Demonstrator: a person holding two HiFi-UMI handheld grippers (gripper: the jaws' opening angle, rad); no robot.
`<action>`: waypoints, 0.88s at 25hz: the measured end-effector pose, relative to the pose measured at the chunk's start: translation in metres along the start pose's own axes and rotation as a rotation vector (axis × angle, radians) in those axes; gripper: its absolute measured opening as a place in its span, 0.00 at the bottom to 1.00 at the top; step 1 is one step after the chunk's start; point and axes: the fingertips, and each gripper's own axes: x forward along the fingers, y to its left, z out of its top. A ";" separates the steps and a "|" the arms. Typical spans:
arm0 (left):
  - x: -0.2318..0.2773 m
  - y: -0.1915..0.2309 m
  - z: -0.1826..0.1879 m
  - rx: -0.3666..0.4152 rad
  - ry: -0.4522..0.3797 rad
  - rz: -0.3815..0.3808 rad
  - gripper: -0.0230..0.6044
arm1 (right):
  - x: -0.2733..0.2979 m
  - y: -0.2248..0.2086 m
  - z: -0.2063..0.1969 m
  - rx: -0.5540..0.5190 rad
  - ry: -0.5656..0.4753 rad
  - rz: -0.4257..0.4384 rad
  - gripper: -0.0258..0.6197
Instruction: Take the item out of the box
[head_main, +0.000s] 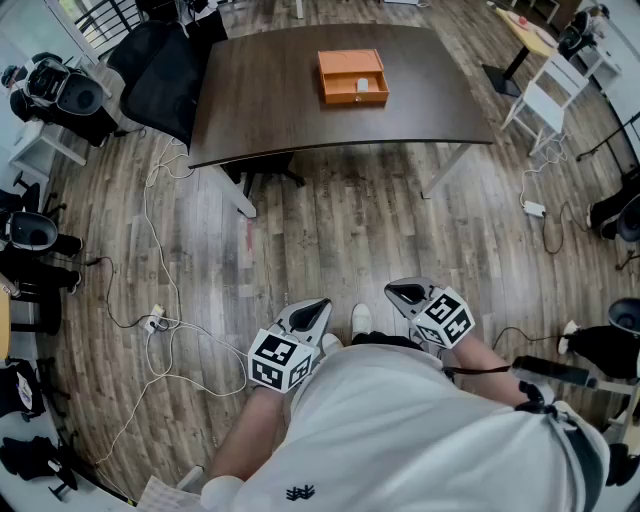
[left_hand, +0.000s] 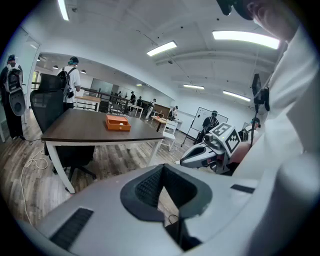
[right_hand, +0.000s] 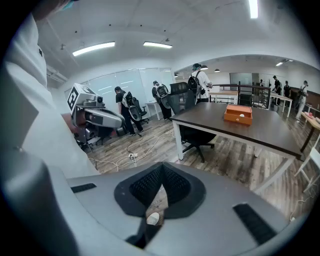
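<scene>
Dark brown wood makes up the table (head_main: 270, 105), which stands well ahead of the person across a stretch of bare plank floor (head_main: 340, 230). The orange box (head_main: 352, 77) sits around the middle of the tabletop, somewhat nearer the far edge than the near one, with bare wood on all sides of it. Its top is open, and the item (head_main: 362, 86), small and pale, lies inside toward the box's near wall.

The left gripper (head_main: 322, 302) and the right gripper (head_main: 392, 290) are both held close to the person's body, well apart from the table and pointing down toward the floor. In each gripper view the ribbed black pads meet at the tips with nothing between them, so both sets of fingers are closed and empty.

The table's near edge curves gently and overhangs its white legs (head_main: 236, 192), and the floor in front of that edge is free. To the left, white cables (head_main: 155, 250) trail over the planks, and a black office chair (head_main: 160, 70) stands at the table's far left corner. A white chair (head_main: 535, 105) stands off the table's right edge. The person's white shoe (head_main: 361, 320) shows between the two grippers.
</scene>
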 end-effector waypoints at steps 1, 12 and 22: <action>0.005 -0.001 0.004 0.000 -0.001 -0.001 0.05 | -0.003 -0.008 0.002 0.002 -0.002 -0.004 0.04; 0.069 0.002 0.061 0.018 0.005 -0.014 0.05 | -0.011 -0.087 0.013 0.048 -0.047 -0.001 0.04; 0.104 0.044 0.088 0.026 0.026 -0.001 0.05 | 0.016 -0.140 0.026 0.109 -0.056 -0.008 0.04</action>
